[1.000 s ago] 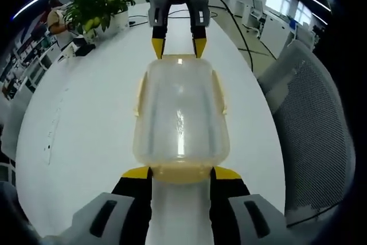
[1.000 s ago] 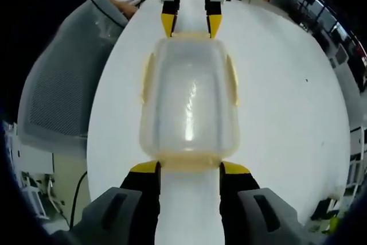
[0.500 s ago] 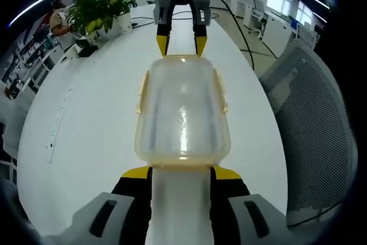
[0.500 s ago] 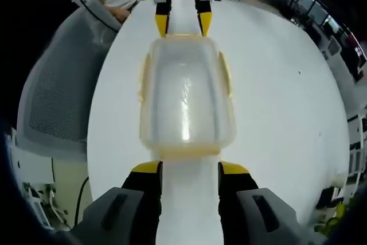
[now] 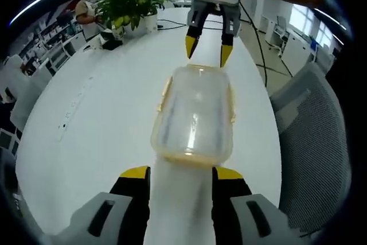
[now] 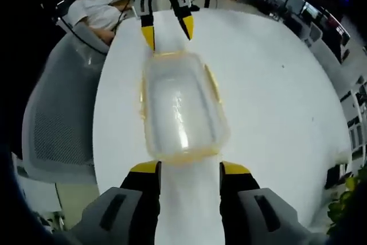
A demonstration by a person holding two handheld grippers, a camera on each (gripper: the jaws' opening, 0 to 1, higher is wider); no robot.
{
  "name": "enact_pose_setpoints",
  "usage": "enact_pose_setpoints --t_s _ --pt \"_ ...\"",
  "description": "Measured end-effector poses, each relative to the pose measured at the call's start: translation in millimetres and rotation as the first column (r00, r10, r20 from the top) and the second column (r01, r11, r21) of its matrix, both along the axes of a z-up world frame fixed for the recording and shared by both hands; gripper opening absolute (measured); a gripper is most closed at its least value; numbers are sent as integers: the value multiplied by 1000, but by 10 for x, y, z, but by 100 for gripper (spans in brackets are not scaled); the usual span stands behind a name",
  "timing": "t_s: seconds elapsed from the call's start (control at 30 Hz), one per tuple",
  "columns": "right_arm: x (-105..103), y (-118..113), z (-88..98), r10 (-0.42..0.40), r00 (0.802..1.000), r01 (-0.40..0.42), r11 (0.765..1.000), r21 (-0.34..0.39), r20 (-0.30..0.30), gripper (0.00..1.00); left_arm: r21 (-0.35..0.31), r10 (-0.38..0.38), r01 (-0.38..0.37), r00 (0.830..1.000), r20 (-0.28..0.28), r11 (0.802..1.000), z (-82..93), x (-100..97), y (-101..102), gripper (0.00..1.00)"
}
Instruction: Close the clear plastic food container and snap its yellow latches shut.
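A clear plastic food container (image 5: 195, 113) lies lengthwise on the white table (image 5: 86, 119), its lid on and thin yellow latches (image 5: 164, 91) along its long sides. Whether the latches are snapped down I cannot tell. My left gripper (image 5: 182, 173) stands open just short of the container's near end, empty. At the far end my right gripper (image 5: 207, 51) hangs open a little above the table. In the right gripper view the same container (image 6: 178, 110) lies between my right gripper (image 6: 189, 168), open and empty, and the left gripper (image 6: 167, 32) opposite.
A grey mesh office chair (image 5: 312, 136) stands at the table's edge beside the container, also in the right gripper view as the chair (image 6: 57, 119). Potted plants (image 5: 129, 4) and a cable (image 5: 261, 44) lie at the far end. A seated person (image 6: 97, 12) is behind.
Both grippers have drawn back and up from the container's ends, so it looks smaller and gaps have opened at both ends. The container itself lies where it was.
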State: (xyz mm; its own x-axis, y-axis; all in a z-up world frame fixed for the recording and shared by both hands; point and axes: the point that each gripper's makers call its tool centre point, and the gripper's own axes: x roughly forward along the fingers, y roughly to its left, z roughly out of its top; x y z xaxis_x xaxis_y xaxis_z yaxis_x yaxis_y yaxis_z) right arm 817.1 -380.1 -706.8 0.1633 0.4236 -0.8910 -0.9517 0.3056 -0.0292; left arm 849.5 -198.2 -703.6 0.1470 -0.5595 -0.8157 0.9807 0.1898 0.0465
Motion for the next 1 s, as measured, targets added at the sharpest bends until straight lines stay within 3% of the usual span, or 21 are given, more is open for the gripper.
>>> enact_pose_setpoints --t_s 0.2,0.27,0.37,0.57,0.73,1.0 --pt "-5 -9 30 -91 996 91 995 35 -2 36 -18 77 -78 997 -26 997 -16 -47 -11 36" --pt "12 -50 28 -154 988 154 987 35 -9 35 -32 122 -123 992 -33 992 -13 -51 -21 36" --pt "16 -60 22 -181 983 181 982 44 -4 34 -30 170 -172 984 -47 985 -35 -69 -13 37" --pt "-8 -7 21 -255 967 254 963 91 -10 34 -77 294 -300 952 -87 951 -37 -72 -31 36" --pt "10 22 39 -318 948 317 939 137 -12 34 -97 327 -334 941 -85 938 -23 -60 -32 36" --pt "27 47 16 -412 911 409 894 184 -25 33 -138 407 -422 905 -120 896 -1 -40 -49 35"
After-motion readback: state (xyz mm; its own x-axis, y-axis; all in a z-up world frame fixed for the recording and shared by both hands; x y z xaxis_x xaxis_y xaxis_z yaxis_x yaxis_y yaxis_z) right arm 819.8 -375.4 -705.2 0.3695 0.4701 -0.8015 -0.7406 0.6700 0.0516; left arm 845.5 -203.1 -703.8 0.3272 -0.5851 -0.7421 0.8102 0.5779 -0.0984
